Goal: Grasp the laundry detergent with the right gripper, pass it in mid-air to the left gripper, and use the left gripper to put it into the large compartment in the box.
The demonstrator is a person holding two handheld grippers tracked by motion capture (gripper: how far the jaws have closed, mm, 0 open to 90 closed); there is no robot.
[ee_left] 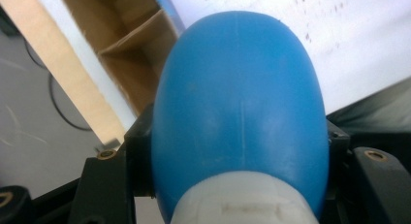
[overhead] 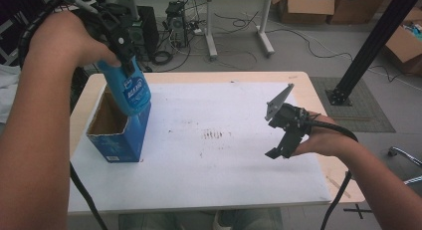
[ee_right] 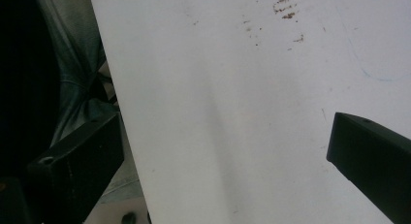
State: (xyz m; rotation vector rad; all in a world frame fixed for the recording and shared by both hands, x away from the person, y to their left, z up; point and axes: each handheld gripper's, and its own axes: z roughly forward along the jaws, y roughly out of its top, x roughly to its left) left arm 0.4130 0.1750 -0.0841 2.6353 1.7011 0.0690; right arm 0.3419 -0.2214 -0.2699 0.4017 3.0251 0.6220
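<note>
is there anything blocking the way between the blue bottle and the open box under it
Nothing visible does. The left gripper holds the blue bottle above the open blue box, whose top flaps are folded back; only a cardboard divider shows inside. The right gripper is far off.

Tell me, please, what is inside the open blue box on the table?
The blue box shows bare brown cardboard walls and a folded flap inside. The blue bottle, held by the left gripper, hangs over its rim and covers part of the opening; the box bottom cannot be seen.

High view looks down; both claw views sit close above the same white board (overhead: 214, 155).
</note>
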